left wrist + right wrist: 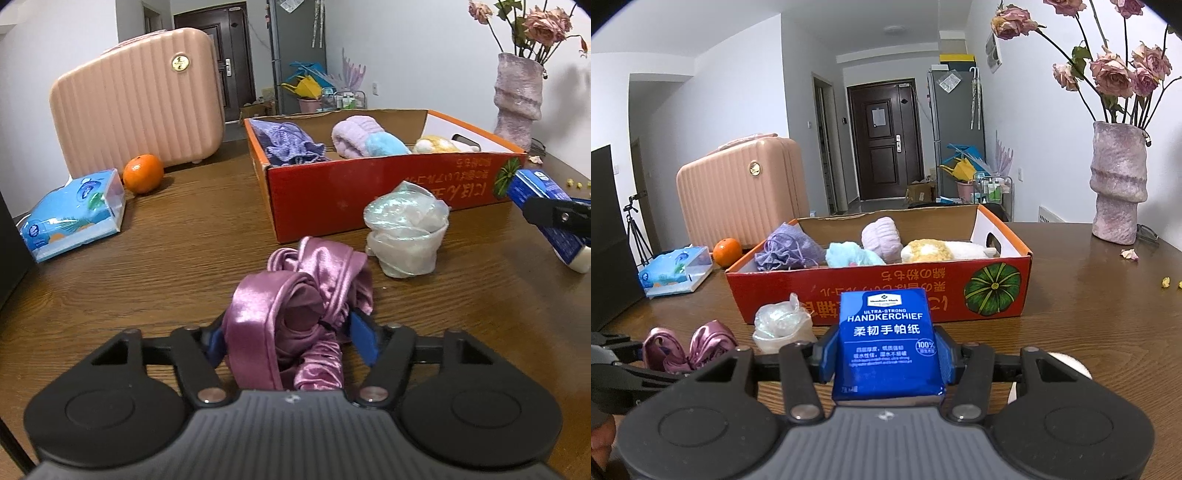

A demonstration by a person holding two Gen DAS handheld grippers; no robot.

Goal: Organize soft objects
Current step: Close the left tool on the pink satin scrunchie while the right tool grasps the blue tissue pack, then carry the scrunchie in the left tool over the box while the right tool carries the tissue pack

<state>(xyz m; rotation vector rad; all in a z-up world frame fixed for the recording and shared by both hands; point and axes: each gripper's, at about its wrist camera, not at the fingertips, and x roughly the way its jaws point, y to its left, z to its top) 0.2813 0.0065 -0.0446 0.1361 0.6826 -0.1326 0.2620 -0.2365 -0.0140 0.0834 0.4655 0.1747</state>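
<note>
My left gripper [291,332] is shut on a pink satin cloth [295,295] that rests low over the wooden table [166,266]; the cloth also shows in the right wrist view [690,347]. My right gripper [886,354] is shut on a blue handkerchief tissue pack [888,343], held in front of the red cardboard box [886,291]. The box [351,188] holds a purple knit cloth [288,144], a lilac towel roll [354,136], a light blue plush [388,144] and a yellow-white plush [938,251]. A pearly white sheer bundle [406,229] sits on the table before the box.
A pink suitcase [140,99], an orange [143,173] and a blue tissue pack [74,218] stand at the left. A vase of dried roses [1117,184] stands at the back right. A white round object [1067,363] lies behind my right gripper.
</note>
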